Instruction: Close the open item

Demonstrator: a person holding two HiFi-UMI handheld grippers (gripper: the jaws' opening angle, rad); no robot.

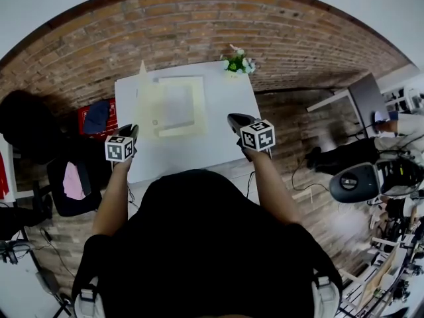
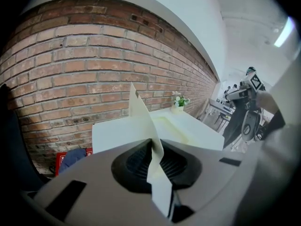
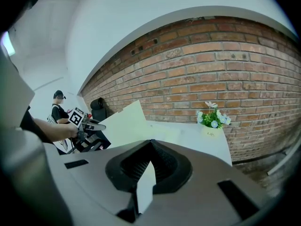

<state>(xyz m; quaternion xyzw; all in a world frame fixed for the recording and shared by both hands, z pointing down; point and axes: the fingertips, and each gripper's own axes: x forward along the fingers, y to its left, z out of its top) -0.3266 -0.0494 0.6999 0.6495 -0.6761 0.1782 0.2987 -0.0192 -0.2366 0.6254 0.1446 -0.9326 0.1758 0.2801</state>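
Left tool [image 2: 154,147] and right tool [image 3: 150,150]: both pressed together, pinching nothing. Cream folder [image 1: 173,106] lies open and flat on the tabletop [image 1: 199,154] ahead of you, one flap [image 1: 142,68] upright at far left. Probably light, thin, bendy card; pinch that flap's free edge.
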